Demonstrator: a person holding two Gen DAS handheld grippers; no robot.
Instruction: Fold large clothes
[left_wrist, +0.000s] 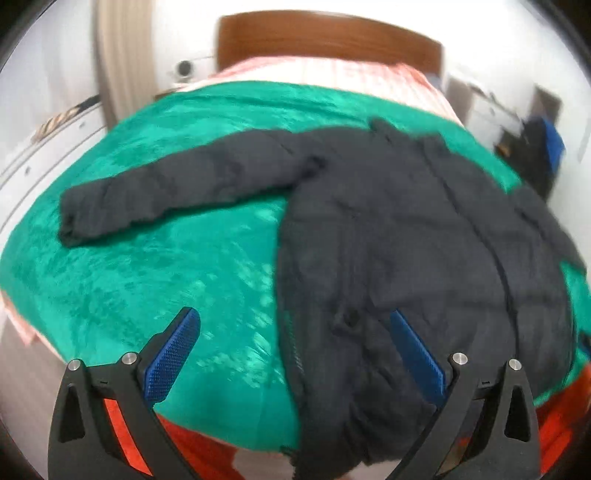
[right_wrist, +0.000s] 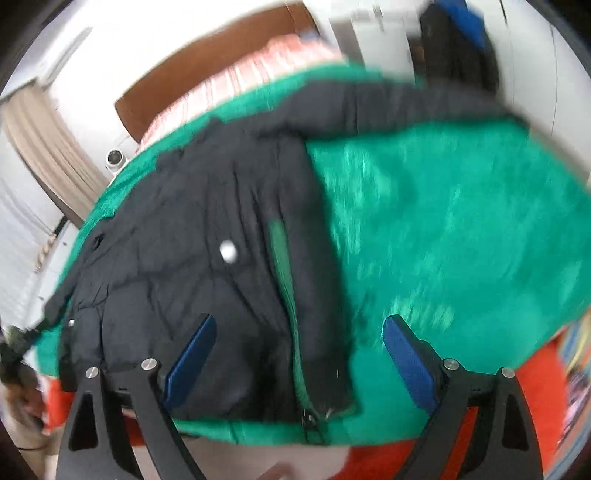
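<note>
The dark puffy jacket (left_wrist: 406, 229) lies flat on the green blanket (left_wrist: 147, 280), hem at the bed's near edge. The left hand-held gripper (left_wrist: 295, 325) and right hand-held gripper (right_wrist: 299, 328) are wide open, holding nothing. Grabbing too little slippery fabric might let it slide off

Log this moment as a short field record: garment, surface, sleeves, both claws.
garment: dark puffer jacket, spread flat, not yet folded
surface: green blanket on a bed with a wooden headboard
sleeve in left view: stretched out sideways on the blanket
sleeve in right view: extended toward the far edge, blurred
left claw: open, above the jacket's hem edge, holding nothing
right claw: open, above the jacket's other edge, holding nothing
</note>
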